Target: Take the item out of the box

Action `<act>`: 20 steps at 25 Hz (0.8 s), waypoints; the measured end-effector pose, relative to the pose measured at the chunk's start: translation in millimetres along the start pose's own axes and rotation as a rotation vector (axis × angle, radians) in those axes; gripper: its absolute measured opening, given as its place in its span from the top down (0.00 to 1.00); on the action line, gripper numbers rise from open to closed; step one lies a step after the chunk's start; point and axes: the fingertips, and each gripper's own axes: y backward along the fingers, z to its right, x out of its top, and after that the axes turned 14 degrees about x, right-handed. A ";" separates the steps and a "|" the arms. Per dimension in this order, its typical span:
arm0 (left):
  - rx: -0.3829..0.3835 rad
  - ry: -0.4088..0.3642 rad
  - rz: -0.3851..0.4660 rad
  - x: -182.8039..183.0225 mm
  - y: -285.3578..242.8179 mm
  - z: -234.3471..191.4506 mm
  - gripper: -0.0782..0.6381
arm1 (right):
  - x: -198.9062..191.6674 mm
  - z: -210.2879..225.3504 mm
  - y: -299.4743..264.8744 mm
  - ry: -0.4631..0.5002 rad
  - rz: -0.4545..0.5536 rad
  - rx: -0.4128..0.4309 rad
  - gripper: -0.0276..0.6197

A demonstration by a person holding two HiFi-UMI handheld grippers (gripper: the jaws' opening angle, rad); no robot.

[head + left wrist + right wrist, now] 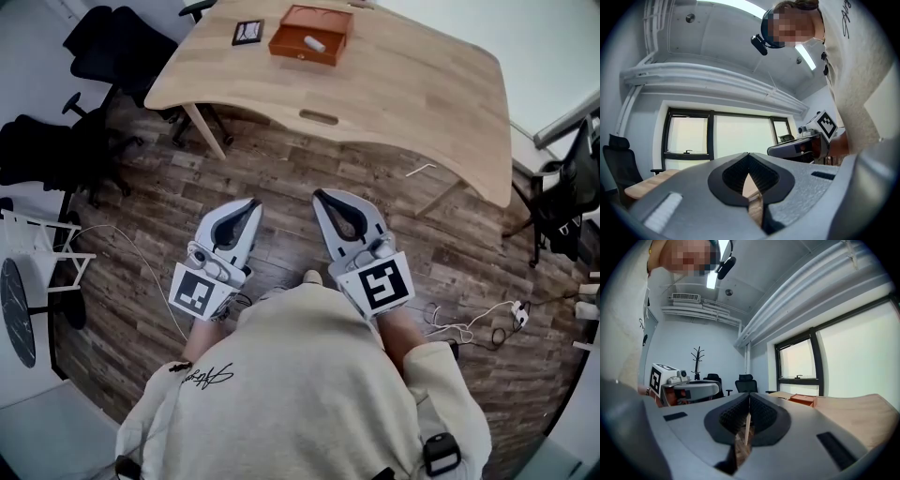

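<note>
The white item (313, 43) in the orange box (302, 52) is too small to identify, also the dark flat thing (247, 33) beside it. The top edge cuts the table (412, 84).

Head camera looks steeply down over the person's shoulders (309, 394) at 6 o'clock; left gripper (249, 204) and right gripper (322, 197) sit near at centre, the table (422, 84) and box (310, 36) well off at 12 o'clock. Each gripper camera rides low just behind its own jaws, facing roughly level; the left gripper view catches the right gripper at 3 o'clock, while the right gripper view catches the left at 9 o'clock and shares table and box with the head view.
</note>
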 end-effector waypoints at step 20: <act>-0.010 0.002 0.003 -3.1 -12.8 -7.1 0.89 | 0.2 11.7 -9.5 -0.006 0.005 0.001 0.94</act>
